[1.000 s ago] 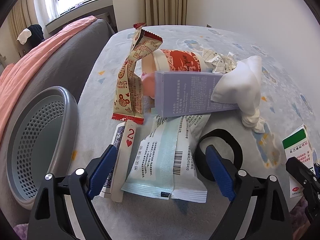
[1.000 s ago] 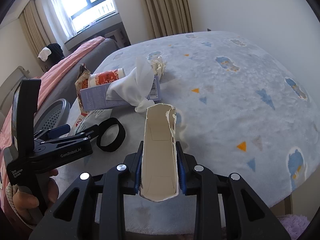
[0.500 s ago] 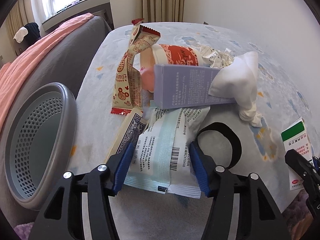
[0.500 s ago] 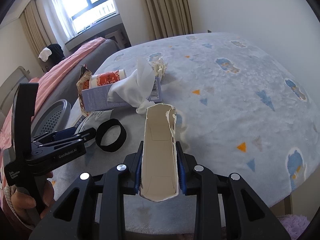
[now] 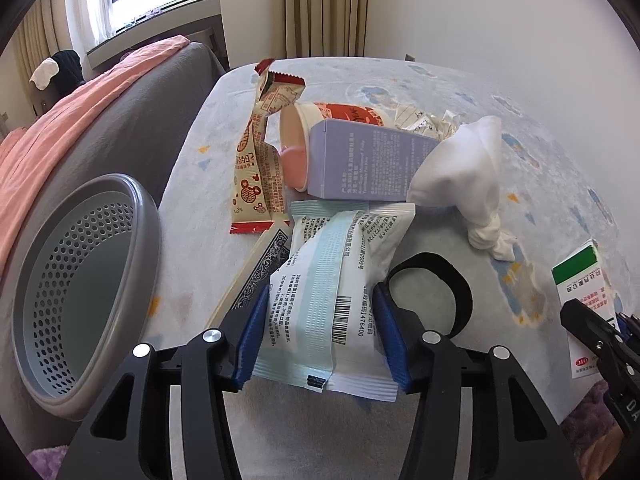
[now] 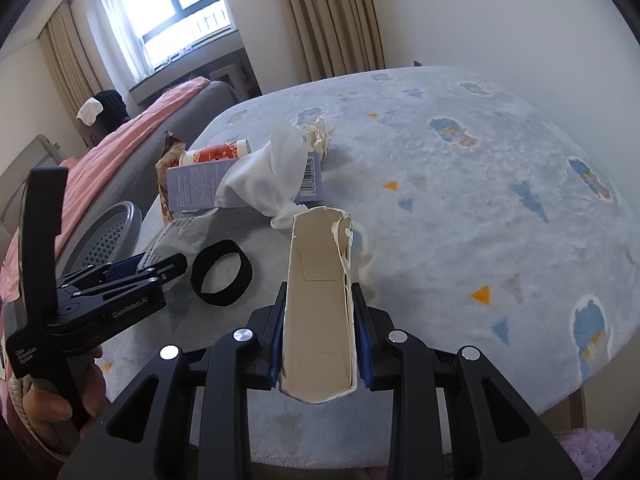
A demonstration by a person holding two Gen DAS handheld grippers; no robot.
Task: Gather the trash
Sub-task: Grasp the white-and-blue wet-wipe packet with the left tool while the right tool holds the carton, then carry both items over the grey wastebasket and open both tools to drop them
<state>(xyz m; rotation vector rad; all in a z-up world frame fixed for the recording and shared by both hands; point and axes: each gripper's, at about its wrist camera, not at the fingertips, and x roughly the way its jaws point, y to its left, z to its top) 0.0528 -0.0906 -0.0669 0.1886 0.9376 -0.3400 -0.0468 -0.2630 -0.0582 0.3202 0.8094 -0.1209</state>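
A white and teal sealed packet [image 5: 332,280] lies at the near end of a trash pile on the pale blue table cover [image 6: 460,220]. My left gripper [image 5: 320,336] has its jaws closing, both blue pads pressing the packet's sides so that it bows upward. In the right wrist view the left gripper [image 6: 160,266] sits low at the left, held by a hand. My right gripper [image 6: 320,344] is shut on a torn open cardboard box [image 6: 320,300], whose green and white face [image 5: 580,284] shows in the left wrist view.
A grey perforated basket [image 5: 148,216] stands left of the pile. Behind the packet lie a snack wrapper [image 5: 260,160], a red cup [image 5: 340,114], a purple box [image 5: 372,160], a white tissue [image 5: 468,168], a black band [image 5: 456,288] and a card box [image 5: 260,276].
The left gripper's jaws have gone from wide apart to closed in on the packet, which now bows up between the pads. The right gripper and its box have stayed put.
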